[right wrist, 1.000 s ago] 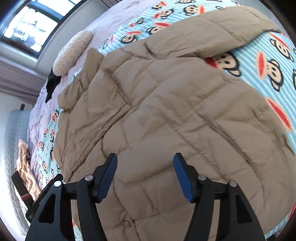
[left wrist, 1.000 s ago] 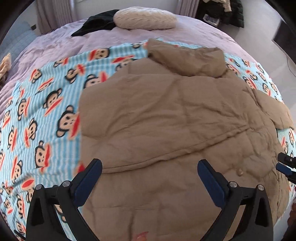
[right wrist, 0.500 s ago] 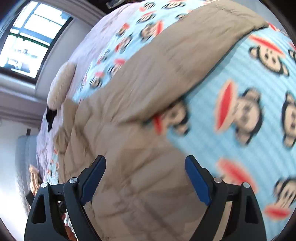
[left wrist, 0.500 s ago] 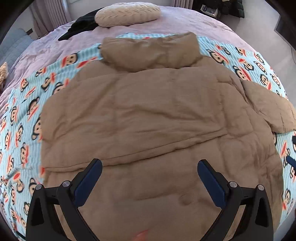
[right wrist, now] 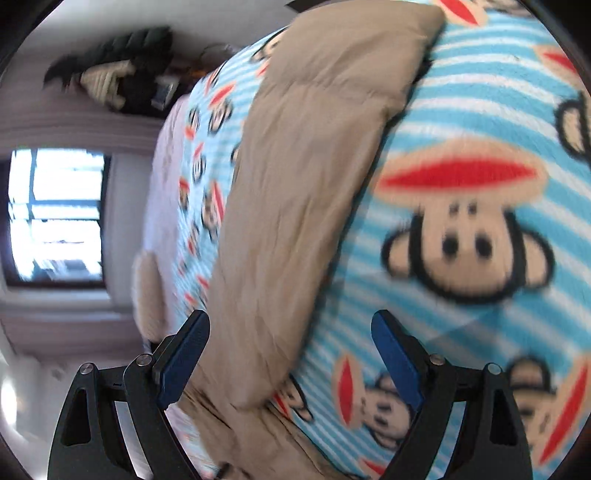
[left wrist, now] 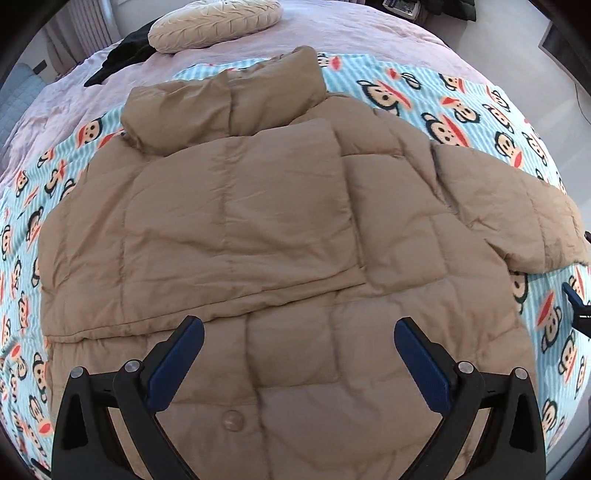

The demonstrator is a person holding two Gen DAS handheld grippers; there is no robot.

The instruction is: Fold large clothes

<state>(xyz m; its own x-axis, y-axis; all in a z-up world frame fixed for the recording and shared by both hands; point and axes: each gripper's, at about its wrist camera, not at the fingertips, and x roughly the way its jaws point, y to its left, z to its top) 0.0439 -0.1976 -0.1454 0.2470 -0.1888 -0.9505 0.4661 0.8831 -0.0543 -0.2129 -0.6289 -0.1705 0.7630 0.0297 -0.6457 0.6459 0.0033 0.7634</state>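
A large tan quilted puffer jacket (left wrist: 258, 236) lies flat on a blue striped monkey-print blanket (left wrist: 458, 110), collar at the far side. Its left sleeve is folded across the body; its right sleeve (left wrist: 517, 214) stretches out to the right. My left gripper (left wrist: 299, 354) hovers open and empty over the jacket's lower part. My right gripper (right wrist: 290, 354) is open and empty, close above the outstretched sleeve (right wrist: 295, 206) where it meets the blanket (right wrist: 461, 184). Its tip shows at the right edge of the left wrist view (left wrist: 578, 310).
The blanket lies on a lilac bedspread (left wrist: 332, 29). A cream round cushion (left wrist: 214, 22) and a black garment (left wrist: 122, 55) lie at the bed's far end. A window (right wrist: 55, 214) and dark clothes (right wrist: 122, 66) stand beyond the bed.
My left gripper has swung right, from the jacket's left edge to over its middle. My right gripper has moved off the jacket body to the outstretched sleeve and opened wider.
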